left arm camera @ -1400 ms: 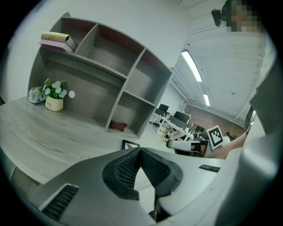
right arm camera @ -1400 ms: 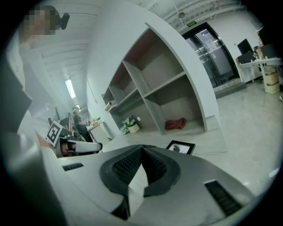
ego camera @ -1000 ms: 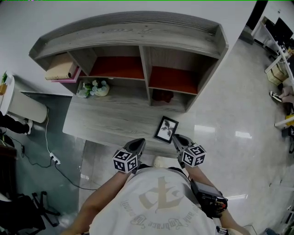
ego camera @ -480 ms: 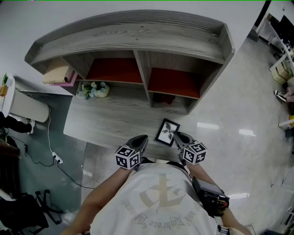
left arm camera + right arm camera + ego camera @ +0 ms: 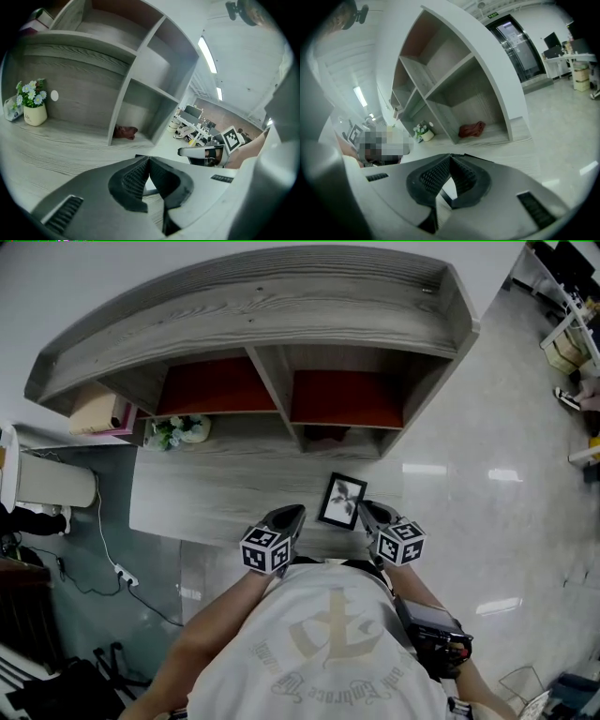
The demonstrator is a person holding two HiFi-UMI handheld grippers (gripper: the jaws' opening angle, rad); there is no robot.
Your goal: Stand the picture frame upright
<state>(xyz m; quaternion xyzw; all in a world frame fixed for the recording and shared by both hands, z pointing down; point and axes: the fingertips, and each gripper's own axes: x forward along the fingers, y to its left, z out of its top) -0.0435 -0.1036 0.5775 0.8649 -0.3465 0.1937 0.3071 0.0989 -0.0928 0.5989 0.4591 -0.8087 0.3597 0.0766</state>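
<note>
The picture frame (image 5: 342, 501), black-edged with a pale flower print, lies flat on the grey wooden desk (image 5: 216, 493) near its front edge. My left gripper (image 5: 287, 517) hovers just to its left with the jaws shut and nothing in them. My right gripper (image 5: 367, 513) sits just to its right, also shut and empty. In the left gripper view the shut jaws (image 5: 149, 159) hide most of the frame, and a pale patch of the frame (image 5: 146, 186) shows below them. In the right gripper view the frame's dark edge (image 5: 478, 158) peeks over the shut jaws (image 5: 450, 157).
A shelf unit (image 5: 272, 371) with red-backed compartments rises at the desk's back. A small flower pot (image 5: 178, 430) stands at the left, and a dark red cloth (image 5: 328, 435) lies in the right lower compartment. A box (image 5: 94, 409) sits on the left shelf. Glossy floor spreads to the right.
The head view has shifted and the desk now sits a little higher in it. Both grippers have edged slightly closer to the frame and stayed shut. The frame still lies flat.
</note>
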